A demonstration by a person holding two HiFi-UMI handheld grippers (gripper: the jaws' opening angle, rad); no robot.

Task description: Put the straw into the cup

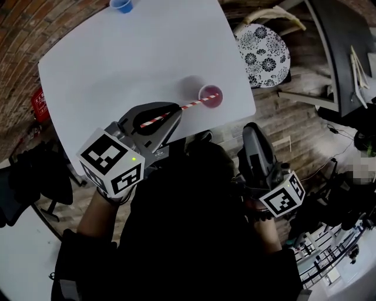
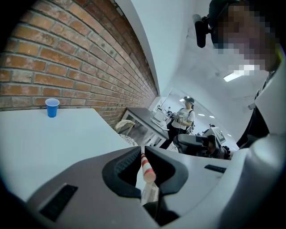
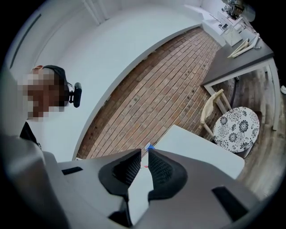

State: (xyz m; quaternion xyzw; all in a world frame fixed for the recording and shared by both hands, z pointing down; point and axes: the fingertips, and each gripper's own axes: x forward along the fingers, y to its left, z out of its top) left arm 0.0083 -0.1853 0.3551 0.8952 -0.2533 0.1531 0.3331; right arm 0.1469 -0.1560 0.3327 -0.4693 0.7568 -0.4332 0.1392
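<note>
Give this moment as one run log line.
left gripper: shut on straw | straw tip: at pink cup, insertion unclear | right gripper: open, empty

Cup (image 1: pixel 210 96) near table's (image 1: pixel 117 59) right edge, straw (image 1: pixel 194 103) running from left tongs (image 1: pixel 175 113) to it, second cup (image 1: pixel 121 5) at far edge

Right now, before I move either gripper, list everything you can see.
table: one, white, in front
red cup: one, red, near the table's right edge
straw: one, red-and-white striped, in the left gripper, far end at the red cup
blue cup: one, blue, table's far edge
chair: one, floral black-and-white seat, right of the table
desk: one, dark grey, beyond the chair
bystander: one, white top, far background
left gripper: one, grey, shut on the straw
right gripper: one, grey, slightly open, empty
</note>
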